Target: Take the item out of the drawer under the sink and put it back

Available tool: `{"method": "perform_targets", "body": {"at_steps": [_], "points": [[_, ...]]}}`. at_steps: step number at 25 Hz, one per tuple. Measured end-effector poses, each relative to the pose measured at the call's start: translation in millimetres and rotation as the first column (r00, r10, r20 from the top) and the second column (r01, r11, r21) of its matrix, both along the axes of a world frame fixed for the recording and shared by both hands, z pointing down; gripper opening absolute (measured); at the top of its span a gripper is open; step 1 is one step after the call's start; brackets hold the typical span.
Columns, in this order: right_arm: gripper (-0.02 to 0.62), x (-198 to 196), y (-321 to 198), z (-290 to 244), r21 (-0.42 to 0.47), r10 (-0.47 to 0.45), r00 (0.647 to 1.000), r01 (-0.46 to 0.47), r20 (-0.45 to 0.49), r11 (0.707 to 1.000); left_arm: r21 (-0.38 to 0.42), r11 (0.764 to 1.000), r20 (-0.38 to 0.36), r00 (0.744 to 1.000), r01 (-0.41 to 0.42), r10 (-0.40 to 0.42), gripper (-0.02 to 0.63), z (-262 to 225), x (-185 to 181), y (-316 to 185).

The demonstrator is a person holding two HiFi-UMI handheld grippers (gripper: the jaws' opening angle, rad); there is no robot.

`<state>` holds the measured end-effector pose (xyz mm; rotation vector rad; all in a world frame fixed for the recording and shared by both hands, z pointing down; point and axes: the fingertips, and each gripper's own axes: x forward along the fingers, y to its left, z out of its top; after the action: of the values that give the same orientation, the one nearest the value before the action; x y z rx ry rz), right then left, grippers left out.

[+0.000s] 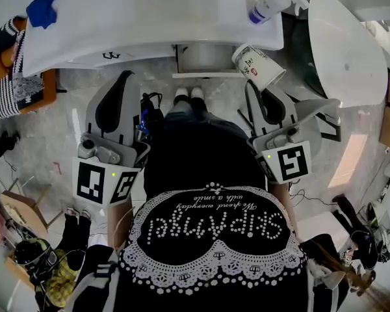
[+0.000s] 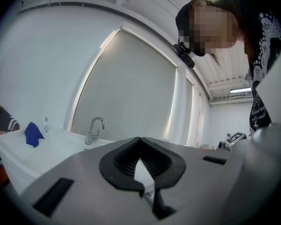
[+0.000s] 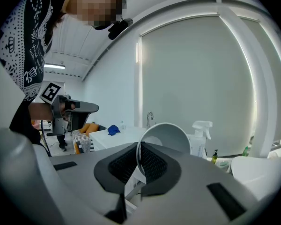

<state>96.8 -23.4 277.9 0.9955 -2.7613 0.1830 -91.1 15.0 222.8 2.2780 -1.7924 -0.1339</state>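
A white paper cup point(image 1: 259, 65) with red print hangs tilted, its rim pinched in my right gripper point(image 1: 250, 86), which is shut on it. In the right gripper view the cup point(image 3: 171, 137) opens toward the camera, with its rim between the black pads point(image 3: 152, 165). My left gripper point(image 1: 125, 75) is held level in front of the sink, jaws together and holding nothing; its view shows the pads point(image 2: 154, 161) meeting at the tip. The white sink point(image 1: 156, 25) lies ahead, and the cabinet front point(image 1: 198, 57) under it sits between the two grippers.
On the sink counter are a blue cloth point(image 1: 41, 10), a faucet point(image 2: 94, 129) and a spray bottle point(image 1: 268, 6). A white rounded fixture point(image 1: 348, 51) stands at the right. Striped and orange items point(image 1: 13, 77) sit at the left. Bags and cables lie on the floor.
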Motion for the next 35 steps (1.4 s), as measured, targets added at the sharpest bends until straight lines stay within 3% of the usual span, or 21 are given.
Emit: {"method": "perform_targets", "body": {"at_steps": [10, 20, 24, 28, 35], "points": [[0.025, -7.4, 1.3, -1.7, -0.005, 0.034, 0.999, -0.034, -0.007, 0.999, 0.001, 0.995, -0.039, 0.994, -0.103, 0.103, 0.003, -3.9, 20.6, -9.5], [0.025, -20.1, 9.1, 6.7, 0.009, 0.064, 0.997, -0.063, -0.035, 0.998, -0.037, 0.983, -0.019, 0.984, -0.177, 0.176, 0.003, 10.5, 25.1, -6.3], [0.025, -22.8, 8.4, 15.6, 0.025, 0.057, 0.995, -0.055, -0.085, 0.998, -0.042, 0.979, -0.028, 0.979, -0.201, 0.200, 0.003, 12.5, 28.8, -6.8], [0.025, -22.9, 7.3, 25.0, 0.058, 0.044, 0.987, -0.035, -0.157, 0.998, -0.054, 0.983, -0.041, 0.984, -0.176, 0.174, 0.003, 15.2, 24.4, -5.3], [0.025, -18.5, -5.6, 42.1, 0.079, -0.029, 0.947, 0.057, -0.320, 0.995, -0.044, 0.989, -0.050, 0.989, -0.141, 0.139, 0.003, 9.1, 22.7, -6.6]]}}
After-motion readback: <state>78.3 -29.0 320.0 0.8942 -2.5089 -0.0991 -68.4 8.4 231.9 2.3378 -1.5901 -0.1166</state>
